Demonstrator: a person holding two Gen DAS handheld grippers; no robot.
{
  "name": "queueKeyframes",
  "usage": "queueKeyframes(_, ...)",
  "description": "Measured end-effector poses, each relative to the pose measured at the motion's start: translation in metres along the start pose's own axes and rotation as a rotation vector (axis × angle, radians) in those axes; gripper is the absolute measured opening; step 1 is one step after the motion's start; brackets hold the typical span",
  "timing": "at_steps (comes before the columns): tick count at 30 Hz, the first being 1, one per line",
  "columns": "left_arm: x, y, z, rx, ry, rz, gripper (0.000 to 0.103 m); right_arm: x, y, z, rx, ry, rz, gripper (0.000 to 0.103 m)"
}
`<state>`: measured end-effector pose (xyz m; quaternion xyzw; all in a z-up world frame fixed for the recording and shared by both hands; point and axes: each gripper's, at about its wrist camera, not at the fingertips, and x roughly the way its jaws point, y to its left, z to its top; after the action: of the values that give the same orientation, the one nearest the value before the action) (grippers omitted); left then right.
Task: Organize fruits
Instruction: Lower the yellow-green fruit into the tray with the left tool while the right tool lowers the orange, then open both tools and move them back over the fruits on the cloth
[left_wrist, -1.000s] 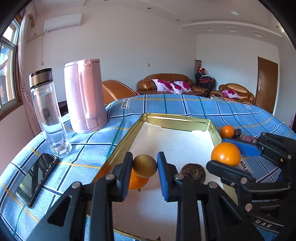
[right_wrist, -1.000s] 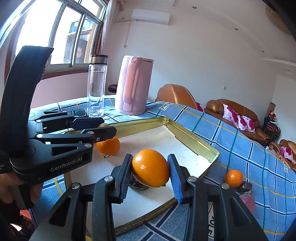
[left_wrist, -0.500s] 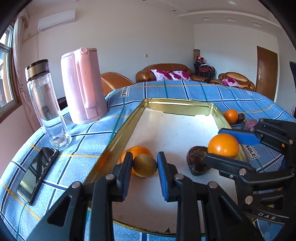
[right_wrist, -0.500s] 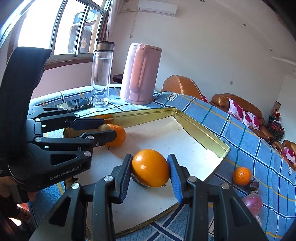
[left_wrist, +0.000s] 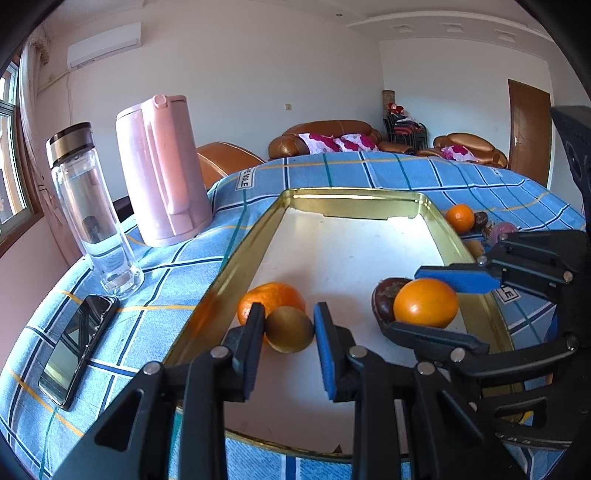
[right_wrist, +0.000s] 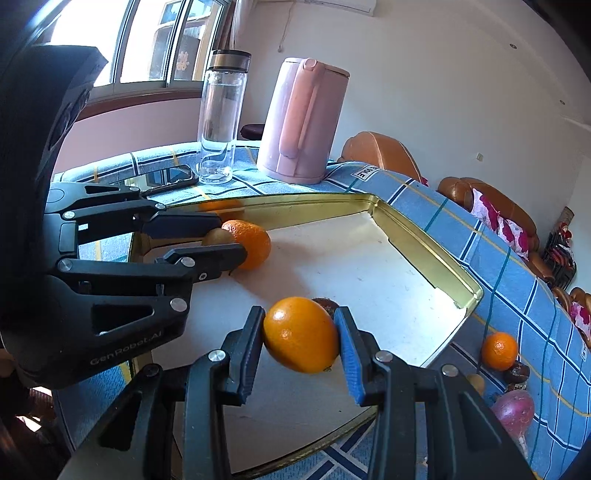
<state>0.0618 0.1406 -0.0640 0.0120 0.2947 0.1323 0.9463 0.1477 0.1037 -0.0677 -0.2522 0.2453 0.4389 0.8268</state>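
Observation:
A gold-rimmed tray (left_wrist: 243, 236) with a white floor lies on the blue checked tablecloth. My left gripper (left_wrist: 289, 329) is shut on a brown kiwi (left_wrist: 289, 329), low over the tray's near left, touching a mandarin (left_wrist: 271, 301). My right gripper (right_wrist: 301, 336) is shut on an orange (right_wrist: 301, 336), just above a dark brown fruit (right_wrist: 327, 305) on the tray. The orange (left_wrist: 424, 302) and dark fruit (left_wrist: 382, 299) also show in the left wrist view. Loose fruit lies right of the tray: a small mandarin (right_wrist: 499, 350), a dark fruit (right_wrist: 517, 373) and a pink one (right_wrist: 513, 410).
A pink kettle (left_wrist: 162, 173), a glass bottle (left_wrist: 92, 210) and a black phone (left_wrist: 77, 343) stand left of the tray. Brown sofas (left_wrist: 325, 138) and a door (left_wrist: 528, 129) are beyond the table.
Both grippers have come down toward the tray floor with their fruit. The kiwi now sits against the mandarin and the orange is just over the dark fruit.

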Motion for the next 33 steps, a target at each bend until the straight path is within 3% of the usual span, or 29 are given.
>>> queueKeyframes(7,-0.002,-0.002,-0.001,0.005,-0.007,-0.003,0.031,0.001,0.000,0.000,0.003,0.003,0.015,0.041)
queueKeyframes(11,-0.006,-0.001,-0.002,-0.005,-0.016,0.013,0.040,-0.001,0.000,0.000,0.011,-0.006,0.009,0.046)
queueKeyframes(16,-0.020,0.006,0.001,-0.057,-0.065,0.034,0.076,-0.018,-0.013,-0.005,0.065,-0.076,-0.041,0.067)
queueKeyframes(21,-0.034,-0.008,0.008,-0.075,-0.116,-0.016,0.091,-0.037,-0.033,-0.019,0.087,-0.098,-0.135,0.070)
queueKeyframes(26,-0.040,-0.043,0.017,-0.021,-0.133,-0.084,0.098,-0.067,-0.072,-0.043,0.174,-0.089,-0.210,0.070)
queueKeyframes(33,-0.041,-0.092,0.031,0.058,-0.133,-0.176,0.099,-0.119,-0.142,-0.103,0.315,-0.011,-0.383,0.069)
